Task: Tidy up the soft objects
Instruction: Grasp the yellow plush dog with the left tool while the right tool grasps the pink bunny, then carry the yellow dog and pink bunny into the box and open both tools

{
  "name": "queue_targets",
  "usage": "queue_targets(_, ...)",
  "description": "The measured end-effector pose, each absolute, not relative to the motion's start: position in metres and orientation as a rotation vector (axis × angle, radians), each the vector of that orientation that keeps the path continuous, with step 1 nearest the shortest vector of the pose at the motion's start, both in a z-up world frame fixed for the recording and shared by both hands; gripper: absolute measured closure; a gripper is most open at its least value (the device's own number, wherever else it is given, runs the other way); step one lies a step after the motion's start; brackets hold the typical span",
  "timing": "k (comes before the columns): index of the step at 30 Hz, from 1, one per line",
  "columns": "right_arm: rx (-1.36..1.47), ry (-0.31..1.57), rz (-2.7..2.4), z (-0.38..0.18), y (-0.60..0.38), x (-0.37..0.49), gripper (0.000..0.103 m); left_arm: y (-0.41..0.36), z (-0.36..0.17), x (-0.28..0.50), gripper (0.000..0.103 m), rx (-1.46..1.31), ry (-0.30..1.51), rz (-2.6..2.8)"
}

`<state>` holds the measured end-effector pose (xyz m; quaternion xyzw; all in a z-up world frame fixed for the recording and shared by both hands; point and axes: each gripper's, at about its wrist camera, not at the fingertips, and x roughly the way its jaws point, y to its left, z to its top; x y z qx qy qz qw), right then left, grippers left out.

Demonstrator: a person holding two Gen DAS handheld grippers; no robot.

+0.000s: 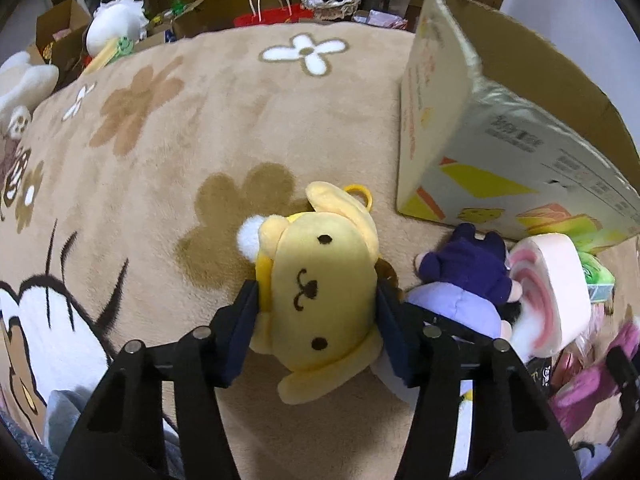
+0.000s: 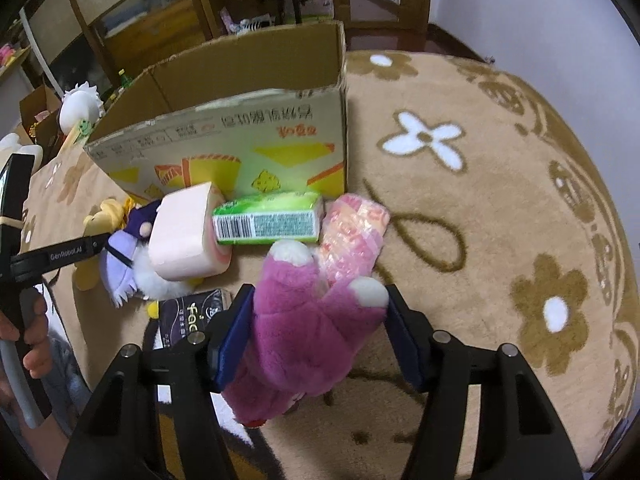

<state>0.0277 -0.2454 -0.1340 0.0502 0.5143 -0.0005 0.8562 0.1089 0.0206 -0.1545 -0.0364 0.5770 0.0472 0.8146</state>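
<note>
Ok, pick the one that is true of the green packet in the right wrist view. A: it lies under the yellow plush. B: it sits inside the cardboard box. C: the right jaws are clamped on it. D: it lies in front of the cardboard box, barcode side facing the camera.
D: the green packet lies on the rug against the cardboard box, barcode showing, while the right gripper is closed on the pink plush.

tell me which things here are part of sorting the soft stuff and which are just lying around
Job: yellow dog plush, pink plush, purple doll, swirl cushion, cardboard box.
Lying about: green carton, dark packet, red bag.
</note>
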Motion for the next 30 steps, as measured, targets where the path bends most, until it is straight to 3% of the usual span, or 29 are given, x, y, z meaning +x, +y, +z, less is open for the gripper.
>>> queue_targets(30, 0.045, 0.536, -0.094, -0.017, -0.248, -0.003, 0.039, -0.036, 0.0, 0.041, 0.049, 0.124, 0.606, -0.066)
